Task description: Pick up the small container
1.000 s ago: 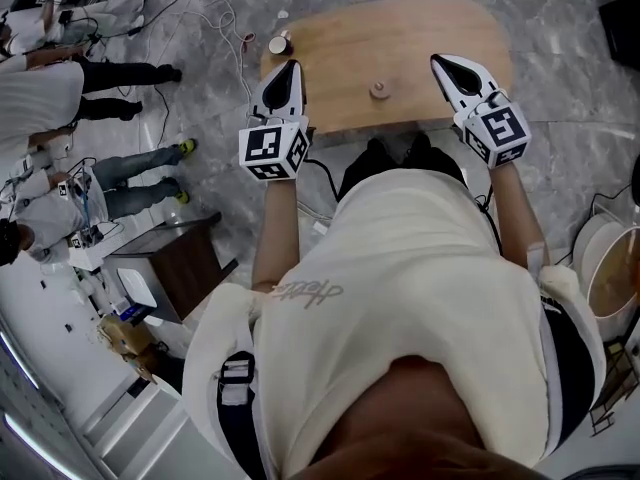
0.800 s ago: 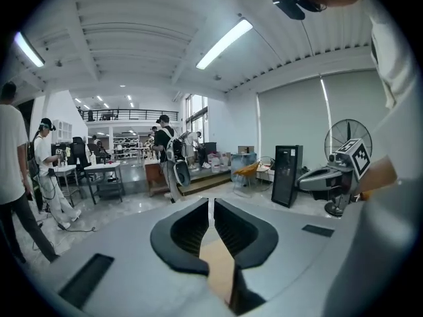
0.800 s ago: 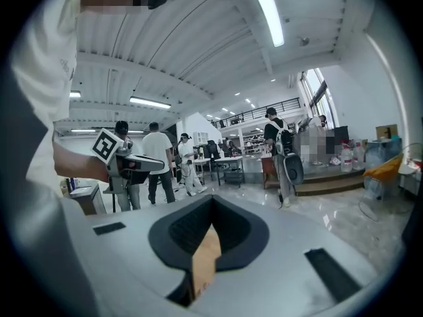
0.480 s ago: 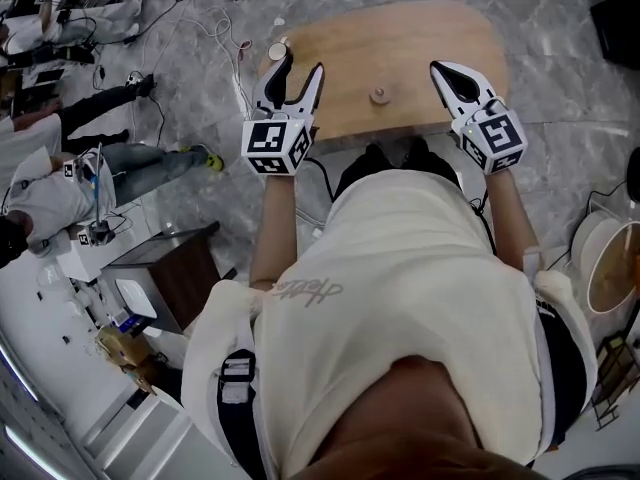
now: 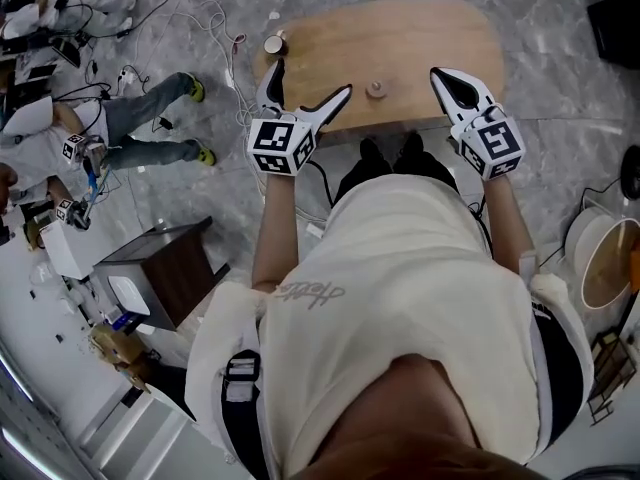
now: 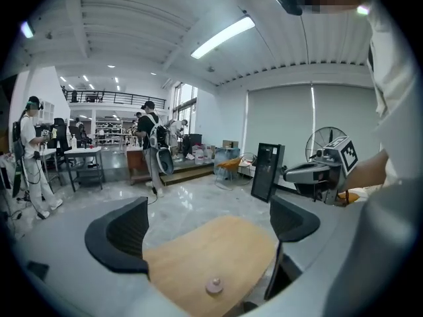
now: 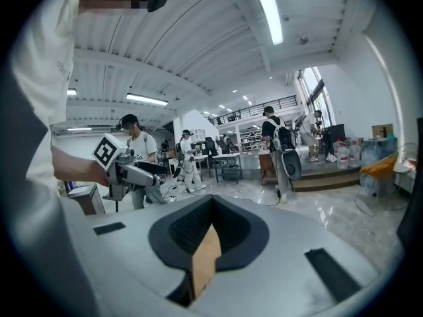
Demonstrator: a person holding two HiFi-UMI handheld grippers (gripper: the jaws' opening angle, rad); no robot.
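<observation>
Shut earlier, left tongs (image 5: 312,76) opened, empty.

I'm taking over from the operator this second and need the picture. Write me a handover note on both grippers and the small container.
Left gripper: open. Its jaws have just been opening wide and nothing is between them. It is over the near left part of the wooden table.
Right gripper: shut, holding nothing, over the table's near right edge.
Small container: on the table between the two grippers, touched by neither.
Done: left jaws opened.
Left: probably bring the left gripper around the container, close on it and lift.
</observation>
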